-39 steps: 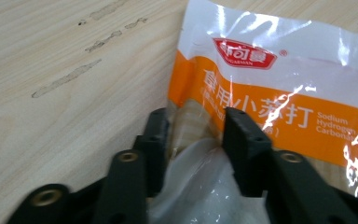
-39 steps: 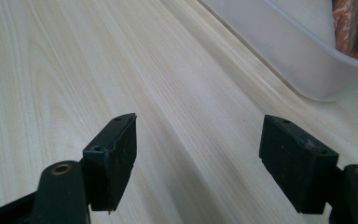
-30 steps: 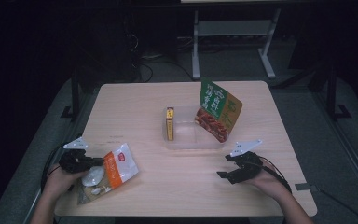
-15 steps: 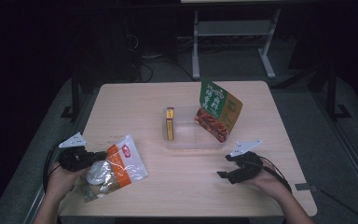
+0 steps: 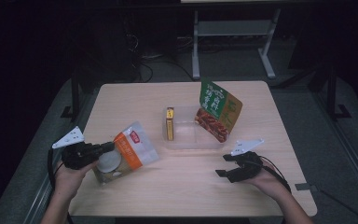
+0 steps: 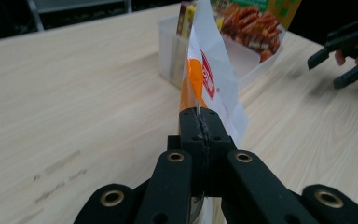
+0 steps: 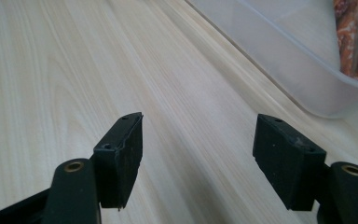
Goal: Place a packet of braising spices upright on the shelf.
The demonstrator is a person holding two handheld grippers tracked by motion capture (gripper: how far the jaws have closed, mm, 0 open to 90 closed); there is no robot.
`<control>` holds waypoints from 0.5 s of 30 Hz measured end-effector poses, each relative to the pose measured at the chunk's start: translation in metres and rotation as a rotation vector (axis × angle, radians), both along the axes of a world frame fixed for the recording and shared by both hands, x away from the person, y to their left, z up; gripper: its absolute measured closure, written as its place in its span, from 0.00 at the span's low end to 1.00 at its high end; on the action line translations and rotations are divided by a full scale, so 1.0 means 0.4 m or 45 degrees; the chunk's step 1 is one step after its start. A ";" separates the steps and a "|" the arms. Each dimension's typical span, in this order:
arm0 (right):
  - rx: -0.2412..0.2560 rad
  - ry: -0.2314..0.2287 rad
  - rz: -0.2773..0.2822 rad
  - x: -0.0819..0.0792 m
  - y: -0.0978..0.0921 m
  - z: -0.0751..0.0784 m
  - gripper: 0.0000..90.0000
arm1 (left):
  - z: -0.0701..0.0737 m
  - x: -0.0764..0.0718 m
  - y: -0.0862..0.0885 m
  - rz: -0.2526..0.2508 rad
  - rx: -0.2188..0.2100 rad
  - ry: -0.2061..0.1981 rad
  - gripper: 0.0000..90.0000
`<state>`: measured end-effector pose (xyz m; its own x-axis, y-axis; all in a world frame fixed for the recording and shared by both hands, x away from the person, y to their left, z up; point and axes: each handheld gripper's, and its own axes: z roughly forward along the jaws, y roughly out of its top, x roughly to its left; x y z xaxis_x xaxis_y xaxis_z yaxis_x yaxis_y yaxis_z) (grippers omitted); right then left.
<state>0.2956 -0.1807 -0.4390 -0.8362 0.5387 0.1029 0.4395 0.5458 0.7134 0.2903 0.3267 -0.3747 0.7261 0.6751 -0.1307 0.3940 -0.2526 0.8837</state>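
My left gripper [image 5: 108, 147] is shut on the edge of an orange and white snack pouch [image 5: 127, 152], which it holds lifted over the table's front left. In the left gripper view the pouch [image 6: 210, 79] stands edge-on, pinched between the closed jaws of my left gripper [image 6: 200, 122]. A clear plastic tub [image 5: 186, 135] sits at the table's middle, holding a small yellow box [image 5: 169, 123] and a green and orange pouch [image 5: 218, 109] that leans on its right side. My right gripper [image 5: 224, 165] rests open at the front right, and in its own view the right gripper [image 7: 198, 156] has nothing between its jaws.
The wooden table [image 5: 135, 100] has bare room behind and to the left of the tub. In the right gripper view the tub's wall [image 7: 279, 56] lies just ahead. A metal stand [image 5: 233, 32] is on the floor beyond the table.
My left gripper has raised the orange and white pouch and carried it to the right, toward the tub. The right gripper has stayed where it was.
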 end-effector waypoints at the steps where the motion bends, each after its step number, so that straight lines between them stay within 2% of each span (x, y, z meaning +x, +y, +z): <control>1: 0.010 0.008 0.003 0.000 0.002 0.002 0.36 | 0.005 -0.001 -0.006 -0.008 -0.007 -0.005 1.00; 5: 0.026 0.019 0.004 -0.002 0.009 0.006 0.37 | 0.019 -0.002 -0.028 -0.037 -0.031 -0.026 1.00; 7: 0.061 0.022 0.010 -0.002 0.019 0.009 0.37 | 0.026 -0.001 -0.046 -0.057 -0.038 -0.033 1.00; 10: 0.100 0.039 0.045 -0.002 0.035 0.012 0.38 | 0.041 0.003 -0.088 -0.092 -0.030 -0.042 1.00; 15: 0.133 0.060 0.107 -0.005 0.076 0.016 0.34 | 0.051 0.011 -0.144 -0.131 -0.030 -0.052 1.00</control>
